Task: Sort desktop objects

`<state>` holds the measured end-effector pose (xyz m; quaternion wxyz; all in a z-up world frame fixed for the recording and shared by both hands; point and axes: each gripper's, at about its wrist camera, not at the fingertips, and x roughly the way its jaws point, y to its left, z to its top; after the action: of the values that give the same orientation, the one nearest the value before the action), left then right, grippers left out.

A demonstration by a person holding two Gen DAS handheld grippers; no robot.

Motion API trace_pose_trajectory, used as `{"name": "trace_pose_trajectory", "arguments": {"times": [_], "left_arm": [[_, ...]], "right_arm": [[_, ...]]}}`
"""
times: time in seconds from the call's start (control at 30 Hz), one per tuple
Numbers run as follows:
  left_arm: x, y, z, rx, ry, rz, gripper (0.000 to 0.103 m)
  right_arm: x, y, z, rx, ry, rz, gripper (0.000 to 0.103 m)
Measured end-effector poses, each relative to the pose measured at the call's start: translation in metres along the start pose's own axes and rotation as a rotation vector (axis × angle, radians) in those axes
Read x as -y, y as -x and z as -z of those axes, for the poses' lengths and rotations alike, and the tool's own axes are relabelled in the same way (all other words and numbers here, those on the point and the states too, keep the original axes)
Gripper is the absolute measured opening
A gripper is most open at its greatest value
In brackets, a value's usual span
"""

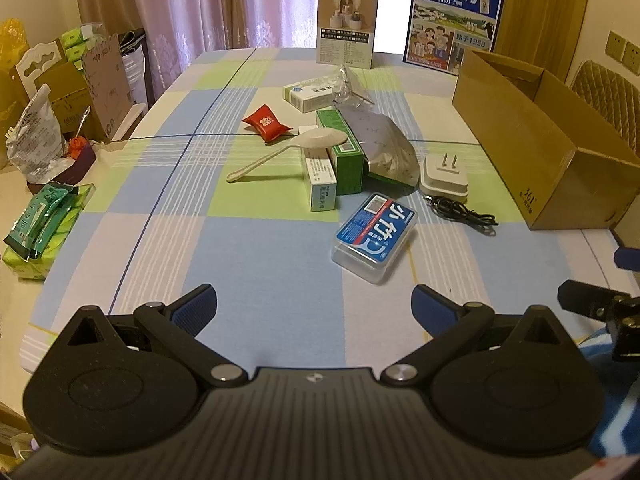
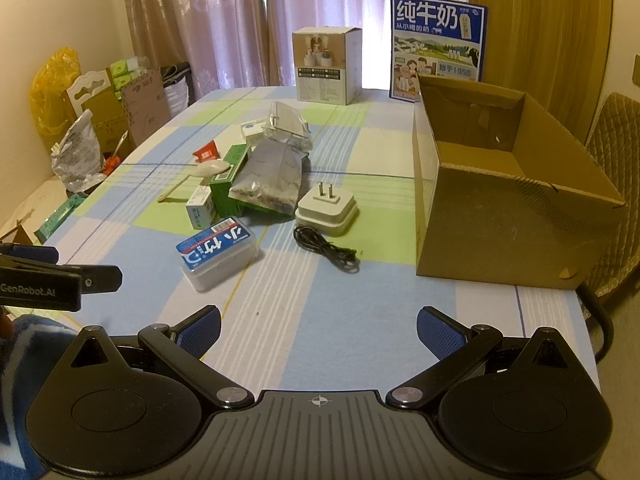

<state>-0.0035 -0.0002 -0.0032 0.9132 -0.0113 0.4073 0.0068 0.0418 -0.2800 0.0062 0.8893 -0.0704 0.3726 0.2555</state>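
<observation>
desktop objects lie untouched; left gripper and right gripper fingers spread wide, empty.

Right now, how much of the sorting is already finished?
Nothing looks done: the cardboard box shows no items inside. Nothing is in hand: the left gripper and right gripper are both open. Left on the table: the clear case, charger, black cable, spoon and the rest.

Blue-green checked tablecloth, red packet
</observation>
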Motion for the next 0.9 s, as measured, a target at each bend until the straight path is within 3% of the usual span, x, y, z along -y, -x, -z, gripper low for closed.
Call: {"name": "trace_pose_trajectory", "arguments": {"times": [0.27,0.4,0.57,0.9], "left_arm": [[0.001,0.0,-0.007,-0.023,-0.024,0.051,0.102],[0.008,-0.004,-0.01,-0.053,-0.11,0.055,0.102],[0.009,-0.016,-0.019,-0.073,-0.226,0.07,0.102],[0.016,-0.059,-0.04,-0.104,-0.408,0.184,0.102]], "right_arm": [[0.003,-0.007,-0.003,-0.053,-0.006,-0.013,0.101],[0.004,-0.015,-0.008,-0.107,-0.006,-0.028,0.101],[0.009,-0.024,-0.019,-0.142,-0.003,-0.108,0.101],[0.0,-0.066,-0.056,-0.159,0.261,-0.099,0.1]]}}
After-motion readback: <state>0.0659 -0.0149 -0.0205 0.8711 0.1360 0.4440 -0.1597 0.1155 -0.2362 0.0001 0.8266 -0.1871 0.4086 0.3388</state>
